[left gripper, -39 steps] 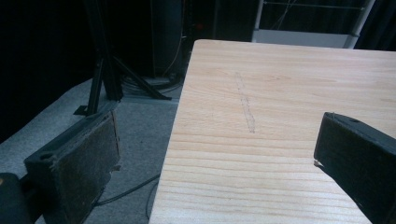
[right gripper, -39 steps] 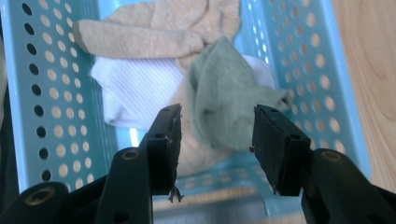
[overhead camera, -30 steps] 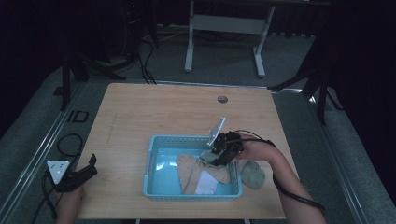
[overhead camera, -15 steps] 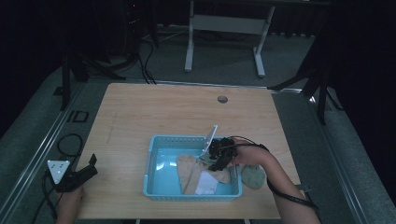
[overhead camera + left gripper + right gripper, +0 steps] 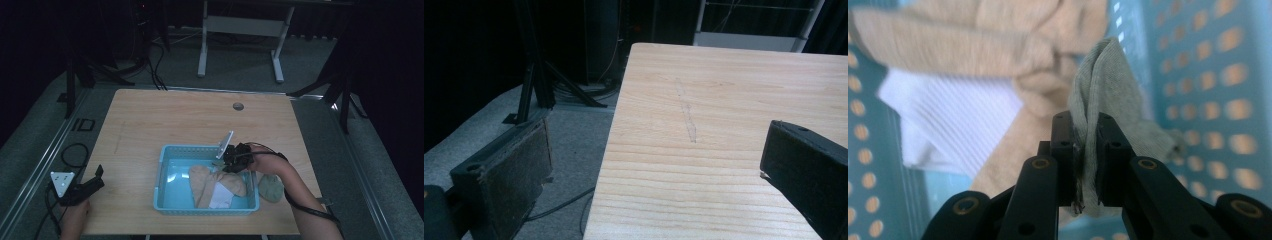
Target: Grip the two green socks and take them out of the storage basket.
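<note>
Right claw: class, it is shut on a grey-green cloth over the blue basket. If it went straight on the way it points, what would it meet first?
Probably the tan cloth lying in the blue basket, just past the grey-green cloth that the right claw has just closed on. Depth is unclear, so the white cloth beside it might come first.

Black hand-held gripper [image 5: 1084,145], brass-ringed screws

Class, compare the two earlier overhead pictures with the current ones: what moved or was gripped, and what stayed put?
The right tongs have just been closing and now pinch a fold of grey-green cloth over the blue basket; they barely shifted in the overhead view. The left tongs, jaws apart, stayed at the table's near left corner. The beige cloth, white cloth and the grey bundle beside the basket kept their places.
</note>
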{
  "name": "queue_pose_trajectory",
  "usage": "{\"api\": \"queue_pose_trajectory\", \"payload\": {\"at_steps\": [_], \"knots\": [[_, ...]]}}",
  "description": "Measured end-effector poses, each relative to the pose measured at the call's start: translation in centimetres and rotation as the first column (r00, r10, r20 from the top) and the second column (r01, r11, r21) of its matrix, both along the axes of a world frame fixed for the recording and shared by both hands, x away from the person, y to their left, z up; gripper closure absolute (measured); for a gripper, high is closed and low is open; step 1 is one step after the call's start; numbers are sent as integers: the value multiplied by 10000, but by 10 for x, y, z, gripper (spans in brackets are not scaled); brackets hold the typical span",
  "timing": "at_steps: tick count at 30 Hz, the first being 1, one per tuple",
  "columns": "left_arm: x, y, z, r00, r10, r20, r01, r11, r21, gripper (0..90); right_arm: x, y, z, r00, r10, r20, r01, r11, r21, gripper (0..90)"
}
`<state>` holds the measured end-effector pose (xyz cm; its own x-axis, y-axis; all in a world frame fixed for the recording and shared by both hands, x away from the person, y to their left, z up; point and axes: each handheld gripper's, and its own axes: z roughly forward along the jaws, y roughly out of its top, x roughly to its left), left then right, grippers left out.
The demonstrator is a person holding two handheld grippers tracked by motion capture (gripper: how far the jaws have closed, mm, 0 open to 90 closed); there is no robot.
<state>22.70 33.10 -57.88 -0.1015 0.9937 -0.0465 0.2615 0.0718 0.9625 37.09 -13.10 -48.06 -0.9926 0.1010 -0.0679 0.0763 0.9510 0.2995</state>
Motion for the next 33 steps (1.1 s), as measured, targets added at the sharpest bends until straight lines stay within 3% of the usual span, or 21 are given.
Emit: {"api": "queue_pose_trajectory", "payload": {"at_steps": [8, 19, 33], "knots": [[0, 0, 0, 10000, 8, -49, -8, 10000, 8, 4, -8, -1, 37, 9990, 347, 272, -362, 9978, 554, 816], [1, 0, 0, 10000, 7, -38, -7, 10000, 9, 4, -16, -7, 91, 9952, 562, 798, -683, 9850, 1582, 815], [1, 0, 0, 10000, 24, -56, -24, 10000, 21, 4, -16, -36, 110, 9929, 53, 1184, -260, 9843, 1745, 816]]}}
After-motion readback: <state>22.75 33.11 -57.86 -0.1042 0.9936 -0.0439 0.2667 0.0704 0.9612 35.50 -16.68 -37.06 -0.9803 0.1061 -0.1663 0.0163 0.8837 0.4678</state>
